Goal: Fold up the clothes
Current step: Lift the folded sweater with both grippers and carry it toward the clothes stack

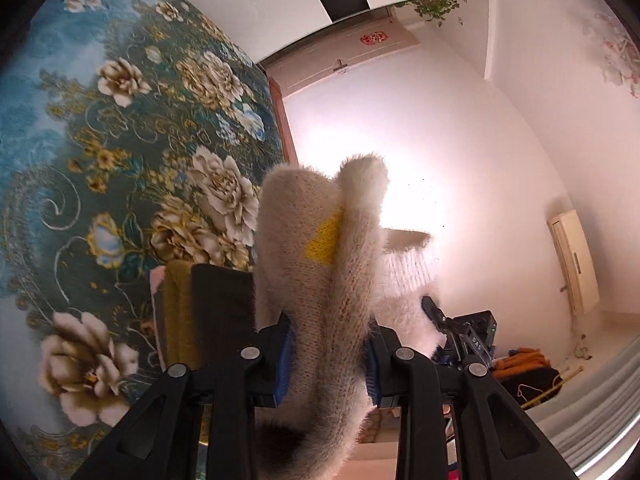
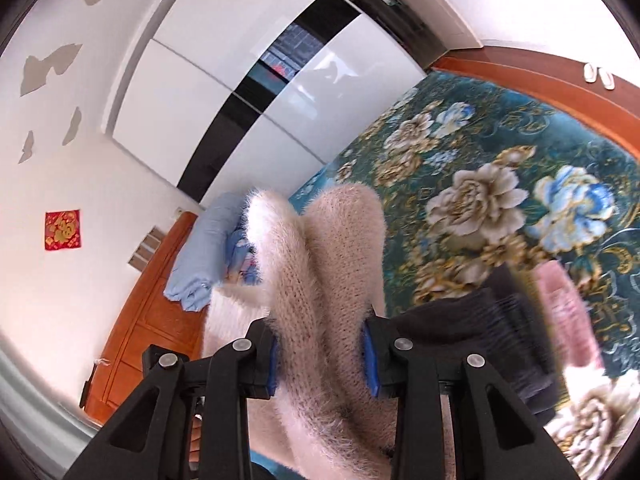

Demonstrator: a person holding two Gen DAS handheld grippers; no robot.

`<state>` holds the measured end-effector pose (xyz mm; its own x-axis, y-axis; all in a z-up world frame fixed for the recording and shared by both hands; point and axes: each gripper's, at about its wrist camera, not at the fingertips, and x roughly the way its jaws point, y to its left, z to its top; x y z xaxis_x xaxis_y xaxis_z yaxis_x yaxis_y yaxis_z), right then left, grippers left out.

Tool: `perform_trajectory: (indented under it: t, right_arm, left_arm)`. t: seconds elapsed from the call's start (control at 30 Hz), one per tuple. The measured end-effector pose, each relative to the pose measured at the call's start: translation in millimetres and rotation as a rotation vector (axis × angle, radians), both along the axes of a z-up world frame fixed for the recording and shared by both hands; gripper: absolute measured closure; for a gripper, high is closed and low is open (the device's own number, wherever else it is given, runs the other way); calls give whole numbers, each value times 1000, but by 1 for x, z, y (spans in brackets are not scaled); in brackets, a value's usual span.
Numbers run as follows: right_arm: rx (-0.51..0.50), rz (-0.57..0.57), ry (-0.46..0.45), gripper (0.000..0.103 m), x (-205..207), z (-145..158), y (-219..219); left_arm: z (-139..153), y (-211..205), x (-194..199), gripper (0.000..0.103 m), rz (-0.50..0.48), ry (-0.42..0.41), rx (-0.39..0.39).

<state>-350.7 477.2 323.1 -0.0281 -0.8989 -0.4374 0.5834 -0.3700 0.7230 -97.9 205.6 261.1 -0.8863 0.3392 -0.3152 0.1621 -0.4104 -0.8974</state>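
A fuzzy cream knitted sweater [image 1: 320, 280] with a yellow patch is bunched between the blue pads of my left gripper [image 1: 328, 364], which is shut on it. The same sweater [image 2: 320, 280] is pinched in my right gripper [image 2: 324, 356], also shut on a thick fold. Both grippers hold the garment up above a bed covered in a teal floral spread [image 1: 120, 140]. In the left wrist view the other gripper [image 1: 448, 324] shows to the right behind the hanging knit. The lower part of the sweater is hidden below the jaws.
Folded clothes, olive and dark [image 1: 200, 304], lie on the bed; a dark and a pink piece [image 2: 520, 320] show in the right wrist view. Light blue bedding [image 2: 204, 256] sits by the wooden headboard [image 2: 152, 312]. A white wardrobe [image 2: 240, 80] stands beyond the bed. Orange items [image 1: 524, 360] lie on the floor.
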Motion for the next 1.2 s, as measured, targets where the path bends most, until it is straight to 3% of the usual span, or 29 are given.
perform_trajectory:
  t: [0.1, 0.23, 0.37, 0.43, 0.53, 0.7, 0.83, 0.93, 1.0, 1.2]
  right_arm:
    - [16, -18, -5, 69, -23, -18, 11]
    - [-5, -57, -62, 69, -47, -59, 23]
    - [-11, -110, -150, 69, -67, -101, 33]
    - [-4, -108, -157, 69, -70, -106, 30]
    - [-13, -97, -152, 69, -75, -101, 24]
    - [0, -91, -122, 69, -84, -98, 16]
    - [26, -160, -205, 69, -96, -142, 27]
    - [-6, -189, -277, 68, -97, -167, 38]
    - [-21, -184, -278, 68, -96, -166, 41]
    - [-20, -133, -259, 62, -97, -147, 42]
  left_arm:
    - [-24, 13, -9, 72, -15, -58, 15]
    - [-64, 7, 2, 73, 54, -112, 76]
    - [-108, -2, 13, 72, 87, -157, 189]
    - [-117, 2, 14, 72, 89, -185, 179]
    - [-113, 1, 16, 72, 97, -151, 198]
    - [-94, 6, 5, 72, 66, -160, 144]
    - [-106, 10, -7, 71, 41, -228, 106]
    - [-116, 11, -10, 70, 39, -248, 121]
    - [-112, 11, -10, 69, 36, -244, 112]
    - [-97, 12, -12, 49, 27, -283, 81]
